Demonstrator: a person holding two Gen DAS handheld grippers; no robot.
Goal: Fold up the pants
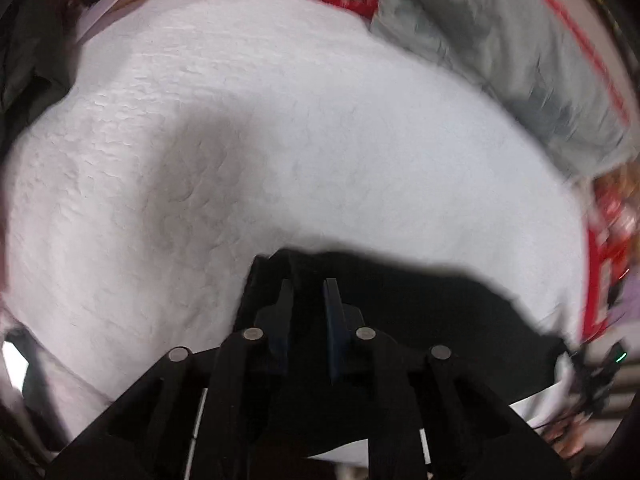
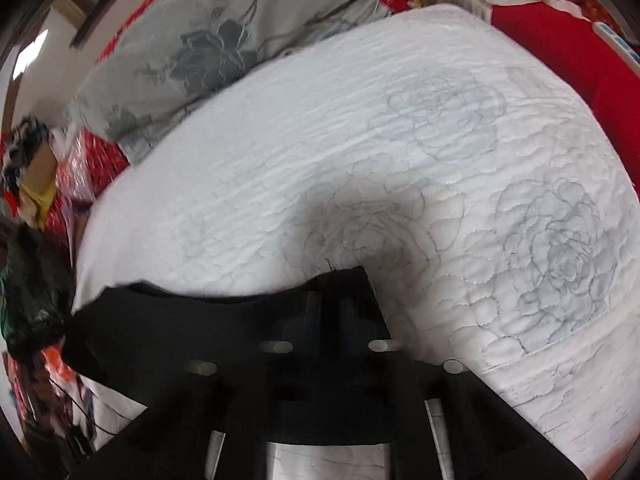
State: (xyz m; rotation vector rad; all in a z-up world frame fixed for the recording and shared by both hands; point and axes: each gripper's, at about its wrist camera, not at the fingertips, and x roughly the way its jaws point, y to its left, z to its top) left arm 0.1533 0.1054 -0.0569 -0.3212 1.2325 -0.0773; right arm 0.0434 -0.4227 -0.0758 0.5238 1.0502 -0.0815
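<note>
One black pants point(image 1: 420, 312), two grippers (both clamped)

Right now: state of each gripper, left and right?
Left gripper: shut on the black pants.
Right gripper: shut on the black pants.

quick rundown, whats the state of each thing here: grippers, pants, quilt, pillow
left gripper: shut on the black pants
right gripper: shut on the black pants
black pants: edge pinched by both grippers, the rest lying on the quilt
white quilt: spread flat
grey floral pillow: lying at the quilt's edge
</note>
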